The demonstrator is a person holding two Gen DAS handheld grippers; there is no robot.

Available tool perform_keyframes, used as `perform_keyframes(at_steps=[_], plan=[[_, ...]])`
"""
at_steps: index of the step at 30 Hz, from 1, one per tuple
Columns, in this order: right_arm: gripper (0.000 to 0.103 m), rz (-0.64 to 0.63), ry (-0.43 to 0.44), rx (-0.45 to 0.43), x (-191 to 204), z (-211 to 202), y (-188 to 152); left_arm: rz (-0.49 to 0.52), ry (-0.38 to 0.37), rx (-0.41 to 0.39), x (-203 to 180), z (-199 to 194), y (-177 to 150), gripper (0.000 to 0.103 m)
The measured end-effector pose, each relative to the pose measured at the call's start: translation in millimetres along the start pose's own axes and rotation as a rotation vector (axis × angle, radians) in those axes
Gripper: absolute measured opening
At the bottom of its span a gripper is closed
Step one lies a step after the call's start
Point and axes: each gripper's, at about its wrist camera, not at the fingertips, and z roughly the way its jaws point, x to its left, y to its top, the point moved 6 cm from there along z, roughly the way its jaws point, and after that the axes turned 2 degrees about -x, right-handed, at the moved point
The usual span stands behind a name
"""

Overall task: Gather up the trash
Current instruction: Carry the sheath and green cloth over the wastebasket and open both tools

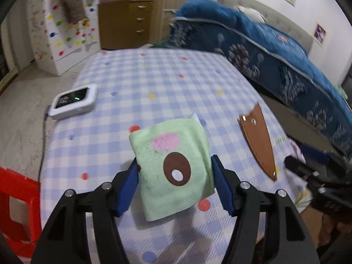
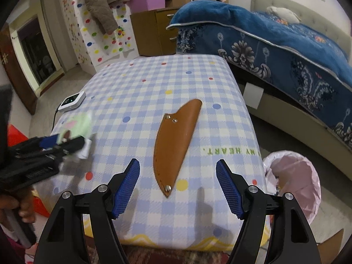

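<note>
A green cloth (image 1: 173,171) with a pink spot and a brown ring sits between the blue pads of my left gripper (image 1: 175,165), lifted a little off the checkered table (image 1: 154,83); the pads press its sides. The cloth also shows blurred in the right wrist view (image 2: 81,125), held by the left gripper (image 2: 63,142). A brown leather sheath (image 2: 176,140) lies on the table just ahead of my right gripper (image 2: 177,168), which is open and empty. The sheath also shows in the left wrist view (image 1: 259,140).
A bin with a pink liner (image 2: 294,182) stands on the floor right of the table. A white device with a cable (image 1: 73,101) lies at the table's left edge. A red stool (image 1: 15,209) stands on the left. A bed with a blue blanket (image 2: 275,44) lies to the right.
</note>
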Motion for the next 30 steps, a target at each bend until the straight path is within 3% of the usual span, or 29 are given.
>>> perform_keyframes(at_steps=[5,11,17,23,24,30], plan=[[0.07,-0.036,-0.019,0.02,7.4,24.2,8.9,-0.03,0.002,-0.035,7.7,-12.0,9.5,0.062],[0.069,-0.073,-0.093,0.07,10.4,52.9,12.6,-0.044,0.001,-0.017,15.8,-6.3,4.9,0.062],[0.058,-0.125,-0.148,0.098,13.2,63.8,14.8,-0.056,-0.017,0.001,19.6,-0.8,-1.2,0.062],[0.059,-0.086,-0.138,0.12,10.8,66.5,15.9,-0.055,-0.028,0.004,19.8,-3.6,-6.4,0.062],[0.054,-0.079,-0.131,0.12,10.9,67.3,16.4,-0.055,-0.029,0.004,19.6,-4.9,-7.5,0.062],[0.051,0.003,-0.043,0.086,9.3,55.1,17.2,-0.044,-0.03,-0.006,16.9,-17.3,-10.6,0.062]])
